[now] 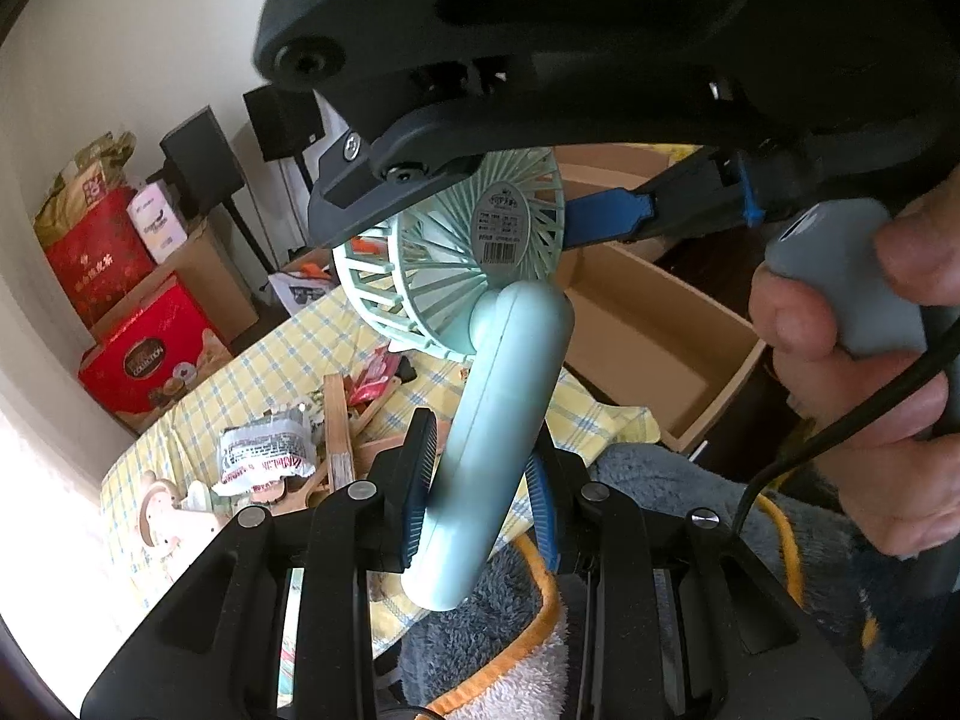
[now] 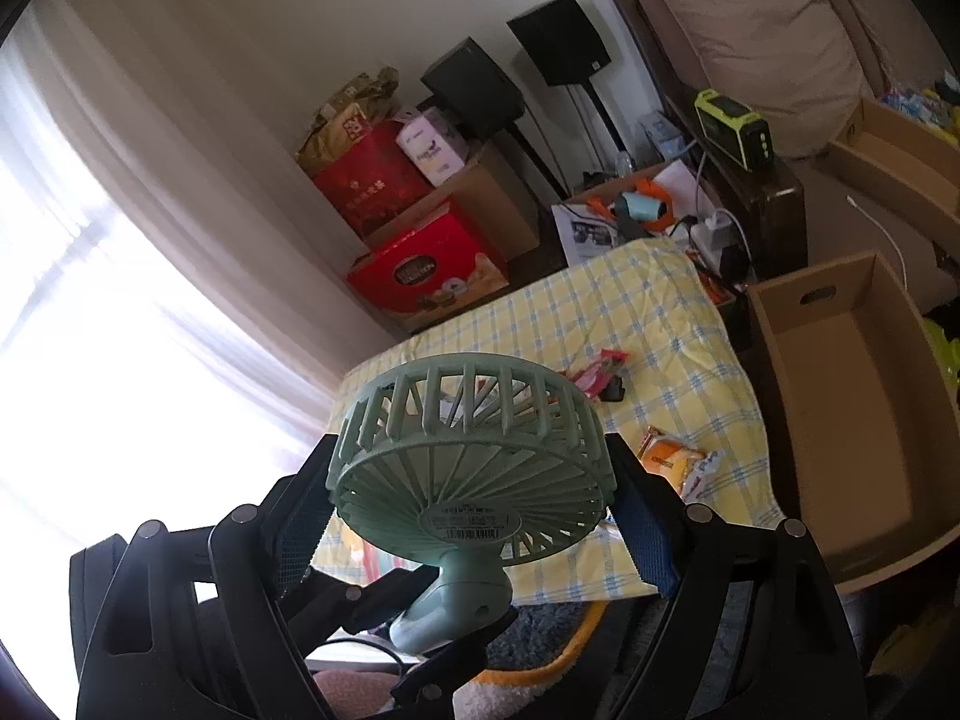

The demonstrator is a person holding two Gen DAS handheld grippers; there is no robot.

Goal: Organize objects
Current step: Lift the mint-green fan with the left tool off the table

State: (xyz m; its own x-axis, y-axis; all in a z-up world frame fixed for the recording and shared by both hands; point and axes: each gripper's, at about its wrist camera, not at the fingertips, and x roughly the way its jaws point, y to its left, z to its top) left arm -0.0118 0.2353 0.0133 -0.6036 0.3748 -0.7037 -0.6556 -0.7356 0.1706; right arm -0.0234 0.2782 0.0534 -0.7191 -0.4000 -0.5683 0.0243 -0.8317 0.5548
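A mint-green handheld fan (image 1: 510,336) is held in the air above the yellow checked table (image 1: 264,372). My left gripper (image 1: 480,480) is shut on its handle (image 1: 498,420). My right gripper (image 2: 468,504) is closed around the round fan head (image 2: 474,462), its fingers against both sides of the cage; it also shows in the left wrist view (image 1: 480,222) reaching in from above. The fan's handle base (image 2: 456,606) shows below the head with the left gripper under it.
An empty cardboard box (image 2: 852,408) stands right of the table, also in the left wrist view (image 1: 648,348). Snack packets (image 2: 672,462), red wrappers (image 2: 594,372) and wooden pieces (image 1: 339,438) lie on the cloth. Red gift boxes (image 2: 426,270) and speakers (image 2: 474,90) stand behind.
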